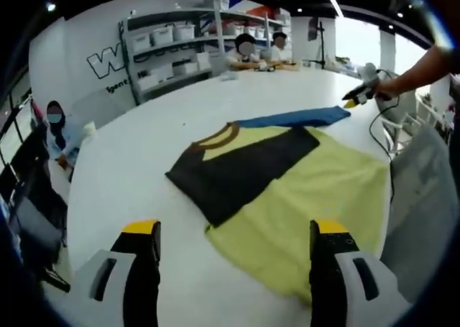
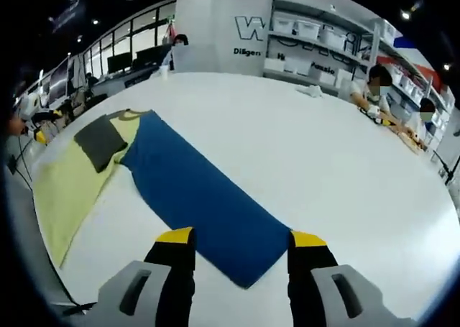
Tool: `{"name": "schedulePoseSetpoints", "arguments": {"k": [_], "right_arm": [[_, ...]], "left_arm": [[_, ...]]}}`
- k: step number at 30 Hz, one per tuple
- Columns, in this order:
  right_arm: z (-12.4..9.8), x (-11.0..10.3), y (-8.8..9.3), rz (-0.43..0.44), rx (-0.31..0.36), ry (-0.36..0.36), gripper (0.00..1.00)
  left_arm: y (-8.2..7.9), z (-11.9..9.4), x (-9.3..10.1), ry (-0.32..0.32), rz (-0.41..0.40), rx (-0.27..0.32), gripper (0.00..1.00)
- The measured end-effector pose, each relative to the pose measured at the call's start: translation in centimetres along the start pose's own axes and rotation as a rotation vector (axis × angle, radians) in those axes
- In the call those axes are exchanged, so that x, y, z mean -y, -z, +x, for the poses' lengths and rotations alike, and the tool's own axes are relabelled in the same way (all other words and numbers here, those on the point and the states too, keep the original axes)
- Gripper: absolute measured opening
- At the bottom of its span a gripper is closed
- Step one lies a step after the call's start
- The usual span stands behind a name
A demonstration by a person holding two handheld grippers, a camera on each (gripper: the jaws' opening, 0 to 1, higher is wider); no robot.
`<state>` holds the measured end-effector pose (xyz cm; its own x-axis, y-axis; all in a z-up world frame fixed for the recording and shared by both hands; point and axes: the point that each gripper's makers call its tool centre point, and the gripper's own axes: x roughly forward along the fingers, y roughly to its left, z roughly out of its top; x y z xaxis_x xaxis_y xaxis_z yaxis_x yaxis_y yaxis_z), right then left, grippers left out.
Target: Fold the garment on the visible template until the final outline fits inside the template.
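Observation:
A yellow shirt [image 1: 316,197] with a brown collar [image 1: 219,136] lies flat on the white table [image 1: 129,169]. A black part [image 1: 241,165] of it is folded across its upper half. Beyond it lies the blue template [image 1: 295,117], partly under the shirt. My left gripper [image 1: 233,230] hangs open above the table, just short of the shirt's near edge, holding nothing. A hand holds my right gripper [image 1: 353,99] past the template's far end. In the right gripper view, the right gripper [image 2: 241,235] is open over the near end of the blue template [image 2: 194,190]. The yellow shirt [image 2: 68,183] and its black part [image 2: 100,141] lie at the left.
White table [image 2: 309,147] stretches wide around the cloth. Shelves with white bins [image 1: 172,47] stand at the back, and people [image 1: 248,54] sit at the table's far side. A black cable [image 1: 381,126] runs along the right edge beside a grey chair [image 1: 424,197].

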<state>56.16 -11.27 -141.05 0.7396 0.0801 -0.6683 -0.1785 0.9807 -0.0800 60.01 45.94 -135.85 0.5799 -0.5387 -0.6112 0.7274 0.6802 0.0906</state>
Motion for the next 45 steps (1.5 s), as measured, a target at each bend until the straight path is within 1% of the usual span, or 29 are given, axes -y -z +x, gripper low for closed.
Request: {"name": "schedulePoseSetpoints", "arguments": {"k": [2, 4, 8, 10, 12, 13, 15, 17, 19, 21, 22, 24, 26, 28, 29, 32, 34, 39, 40, 42, 44, 45], "right_arm": [[0.2, 0.3, 0.1, -0.007, -0.015, 0.012, 0.46], [0.5, 0.7, 0.6, -0.004, -0.043, 0.019, 0.45], [0.9, 1.2, 0.9, 0.028, -0.06, 0.025, 0.45], [1.1, 1.6, 1.1, 0.03, -0.07, 0.034, 0.44], [1.2, 1.9, 1.0, 0.049, -0.064, 0.046, 0.45], [1.3, 2.2, 0.9, 0.077, -0.06, 0.053, 0.47], [1.5, 2.5, 1.1, 0.079, -0.07, 0.053, 0.46], [1.7, 2.7, 1.3, 0.076, -0.08, 0.058, 0.45], [2.0, 2.8, 1.5, 0.101, -0.089, 0.051, 0.44], [2.1, 2.7, 1.8, 0.119, -0.103, 0.047, 0.42], [2.1, 2.8, 1.7, 0.113, -0.098, 0.049, 0.41], [2.1, 3.1, 1.7, 0.111, -0.096, 0.052, 0.39], [2.3, 3.4, 1.9, 0.127, -0.1, 0.044, 0.37], [2.5, 3.5, 2.2, 0.144, -0.108, 0.038, 0.31], [2.4, 3.7, 2.1, 0.135, -0.094, 0.035, 0.3], [2.5, 4.1, 2.2, 0.153, -0.098, 0.041, 0.26], [2.5, 4.0, 2.1, 0.166, -0.1, 0.038, 0.21], [2.6, 3.8, 2.0, 0.122, -0.099, 0.038, 0.13], [2.8, 3.6, 1.8, 0.111, -0.097, 0.028, 0.09], [3.0, 3.3, 1.9, 0.07, -0.123, 0.023, 0.0], [3.2, 3.4, 1.6, 0.033, -0.123, 0.031, 0.0], [3.2, 3.2, 1.5, 0.047, -0.129, 0.028, 0.0]], "left_arm": [[0.3, -0.3, 0.0, -0.007, -0.016, 0.002, 0.9], [0.7, -0.5, 0.1, -0.012, -0.025, -0.005, 0.91], [1.0, -1.1, 0.3, -0.013, -0.028, -0.007, 0.92], [1.1, -1.4, 0.3, -0.014, -0.039, -0.001, 0.93], [1.0, -1.7, 0.4, -0.011, -0.056, 0.007, 0.94], [1.0, -1.8, 0.5, -0.009, -0.058, 0.008, 0.95], [1.0, -2.0, 0.6, -0.009, -0.055, 0.01, 0.95], [0.9, -2.2, 1.0, 0.001, -0.06, 0.016, 0.96], [0.9, -2.3, 1.2, 0.01, -0.061, 0.019, 0.97], [0.7, -2.5, 1.9, 0.035, -0.064, 0.026, 0.99], [0.7, -2.4, 2.1, 0.041, -0.069, 0.025, 0.99], [0.8, -2.5, 2.3, 0.045, -0.061, 0.016, 0.99], [0.7, -2.6, 2.4, 0.053, -0.06, 0.022, 0.99], [0.7, -2.6, 2.5, 0.064, -0.048, 0.016, 0.99], [0.6, -2.7, 2.3, 0.061, -0.042, 0.017, 0.99], [0.3, -2.8, 1.6, 0.056, -0.052, 0.021, 0.99], [0.3, -2.8, 1.4, 0.053, -0.044, 0.02, 0.99], [0.6, -2.7, 1.1, 0.044, -0.05, 0.013, 0.99], [0.6, -2.7, 1.1, 0.044, -0.047, 0.013, 0.99], [0.8, -2.6, 1.2, 0.044, -0.038, 0.007, 0.99], [1.0, -2.5, 1.2, 0.046, -0.033, 0.002, 0.98], [0.9, -2.6, 1.2, 0.047, -0.032, 0.002, 0.98]]}}
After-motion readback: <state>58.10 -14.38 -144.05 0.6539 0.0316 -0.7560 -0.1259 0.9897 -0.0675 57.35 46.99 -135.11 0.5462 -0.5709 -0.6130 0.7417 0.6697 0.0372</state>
